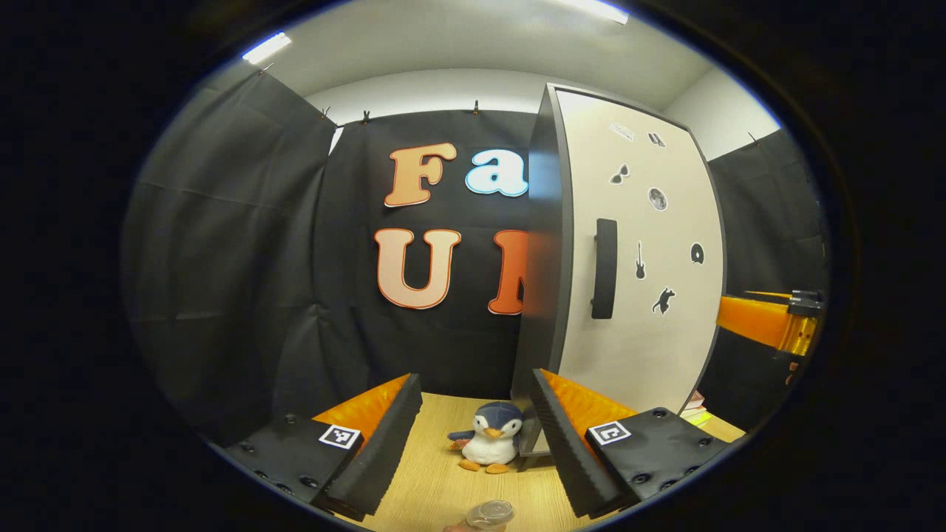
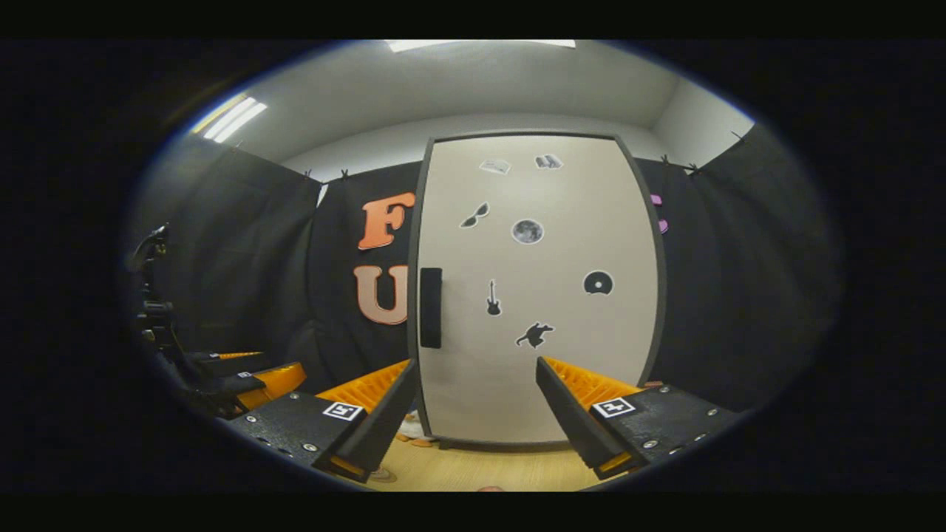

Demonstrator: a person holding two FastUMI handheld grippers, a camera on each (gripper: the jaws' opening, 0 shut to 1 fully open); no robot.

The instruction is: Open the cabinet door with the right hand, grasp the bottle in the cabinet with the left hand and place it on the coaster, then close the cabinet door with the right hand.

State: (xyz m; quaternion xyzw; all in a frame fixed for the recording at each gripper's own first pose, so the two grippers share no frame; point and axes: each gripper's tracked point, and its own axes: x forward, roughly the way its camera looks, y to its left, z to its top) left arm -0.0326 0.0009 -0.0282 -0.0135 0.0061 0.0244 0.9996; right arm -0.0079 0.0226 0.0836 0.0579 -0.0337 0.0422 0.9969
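The tall dark-grey cabinet [image 1: 543,258] stands far on the pale wooden worktop [image 1: 429,480], its off-white stickered door [image 2: 562,258] shut. The right gripper [image 2: 474,366] faces it, released and empty, so a shallow bite on the black bar handle [image 2: 430,308] could slip or drag the cabinet. The left gripper [image 1: 474,384], also released, hangs over a clear round-topped thing [image 1: 491,513], perhaps the bottle, which a low sweep could topple; I cannot make out the coaster.

Recording booth, indoor. Black cloth walls [image 1: 244,258] clipped up under ceiling strip lights [image 1: 266,47]. Wooden tabletop [image 1: 436,480], sticker-covered cabinet [image 2: 539,295]
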